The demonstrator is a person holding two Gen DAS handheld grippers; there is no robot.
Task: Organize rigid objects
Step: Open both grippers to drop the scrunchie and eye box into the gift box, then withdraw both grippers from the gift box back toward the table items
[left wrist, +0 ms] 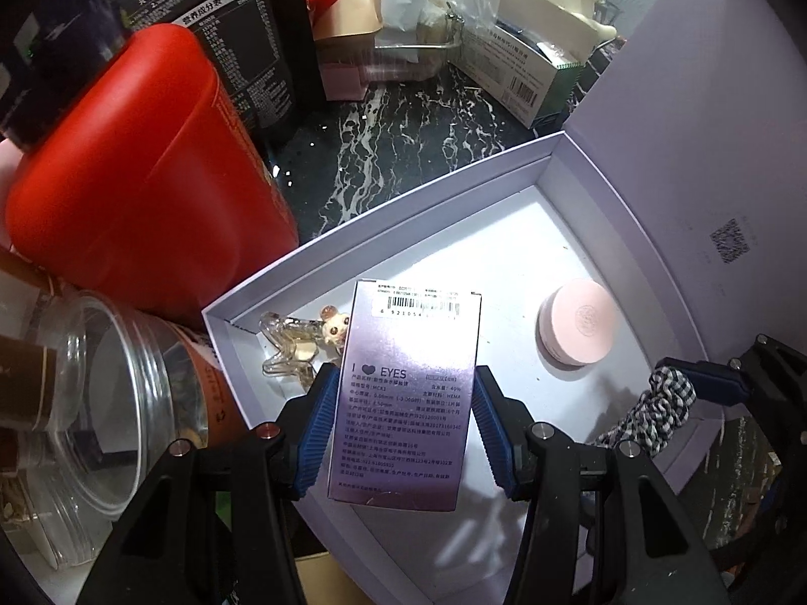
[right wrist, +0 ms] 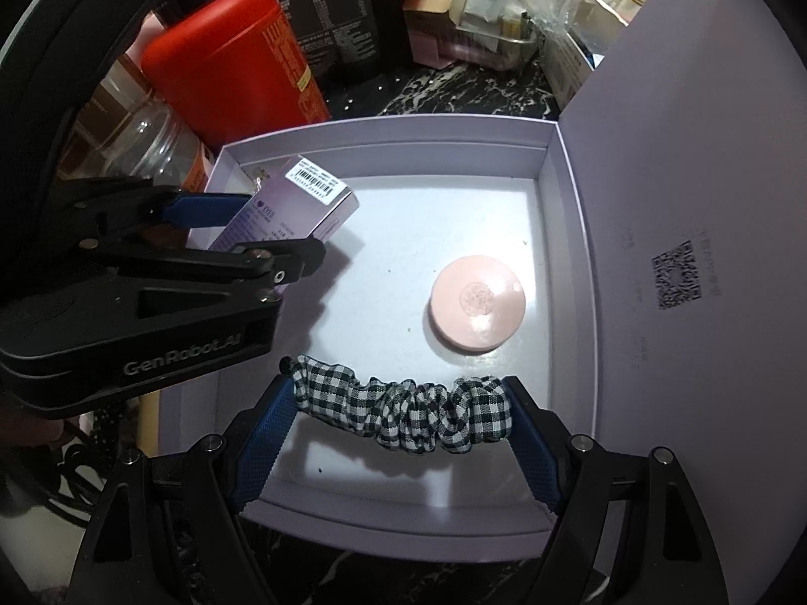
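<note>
A: How far is the sorting?

B: The open lilac box [right wrist: 383,524] on the marble desk [left wrist: 403,151] already holds a pink round case [right wrist: 476,297] toward its right wall and a clear star-shaped trinket [left wrist: 285,353] in its left corner. Two things are not yet put down. The left claw [left wrist: 403,423] is clamped on a purple carton [left wrist: 408,403] above the left part of the box floor. The right claw [right wrist: 403,428] stands wide, with a checked scrunchie [right wrist: 403,411] stretched between its pads, over the near edge.

A: What is unclear?

B: The small figure beside the star is half hidden by the carton. I cannot tell if the red canister [left wrist: 146,191], the clear jar [left wrist: 96,403] and the packets behind must also go in the box.
</note>
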